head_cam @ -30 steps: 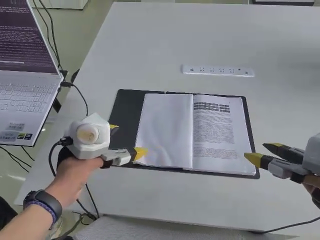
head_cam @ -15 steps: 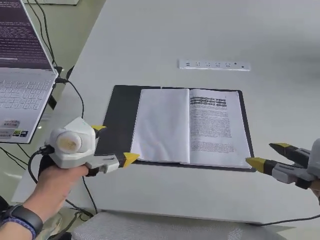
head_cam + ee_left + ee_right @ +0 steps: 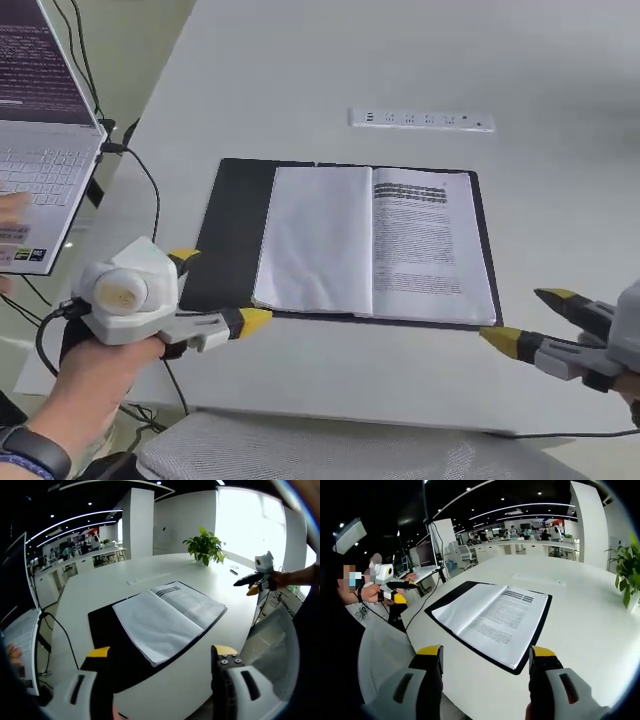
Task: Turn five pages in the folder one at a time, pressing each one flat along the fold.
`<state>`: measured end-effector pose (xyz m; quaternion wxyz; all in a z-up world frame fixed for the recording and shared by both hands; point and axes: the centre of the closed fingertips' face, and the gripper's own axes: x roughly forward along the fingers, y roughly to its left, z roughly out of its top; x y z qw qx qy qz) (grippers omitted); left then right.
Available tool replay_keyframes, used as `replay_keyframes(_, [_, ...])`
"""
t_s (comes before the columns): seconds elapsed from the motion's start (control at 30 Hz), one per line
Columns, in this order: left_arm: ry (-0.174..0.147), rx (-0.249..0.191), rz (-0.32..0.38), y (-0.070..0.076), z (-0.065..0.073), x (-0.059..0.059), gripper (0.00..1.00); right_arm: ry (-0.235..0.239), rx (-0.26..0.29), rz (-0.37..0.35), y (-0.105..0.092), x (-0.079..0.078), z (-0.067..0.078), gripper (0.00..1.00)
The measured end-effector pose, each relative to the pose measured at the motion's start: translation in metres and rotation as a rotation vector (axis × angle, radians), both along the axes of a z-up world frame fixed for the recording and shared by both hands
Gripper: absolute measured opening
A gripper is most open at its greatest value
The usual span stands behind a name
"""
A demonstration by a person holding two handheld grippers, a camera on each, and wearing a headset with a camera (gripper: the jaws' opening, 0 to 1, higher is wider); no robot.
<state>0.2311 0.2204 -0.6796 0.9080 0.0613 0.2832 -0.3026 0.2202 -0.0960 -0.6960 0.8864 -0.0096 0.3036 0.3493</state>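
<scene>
The black folder (image 3: 230,235) lies open and flat on the white table (image 3: 300,90). Its left page (image 3: 315,240) is blank and its right page (image 3: 430,245) is printed. My left gripper (image 3: 218,288) hovers open just off the folder's near left corner, holding nothing. My right gripper (image 3: 530,318) stands open just off the near right corner, also holding nothing. In the left gripper view the folder (image 3: 165,615) lies ahead between my open jaws (image 3: 160,652), with the right gripper (image 3: 255,582) beyond it. In the right gripper view the folder (image 3: 490,615) lies ahead of my open right gripper (image 3: 486,652), and the left gripper (image 3: 395,587) is at far left.
An open laptop (image 3: 30,150) sits at the table's left edge with cables (image 3: 150,190) trailing down. A white power strip (image 3: 420,120) lies behind the folder. A grey chair back (image 3: 300,450) is at the near edge. A potted plant (image 3: 205,547) stands at the far end.
My left gripper has drawn back off the blank page's near corner toward the table edge. The right gripper has slipped slightly nearer, off the folder's corner. The head camera has shifted.
</scene>
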Motion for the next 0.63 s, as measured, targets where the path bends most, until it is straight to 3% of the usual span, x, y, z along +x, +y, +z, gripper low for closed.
replay_keyframes(0.63, [0.015, -0.018, 0.022, 0.0010, -0.0056, -0.0040, 0.81, 0.031, -0.013, 0.020, 0.0051, -0.0075, -0.0089, 0.73])
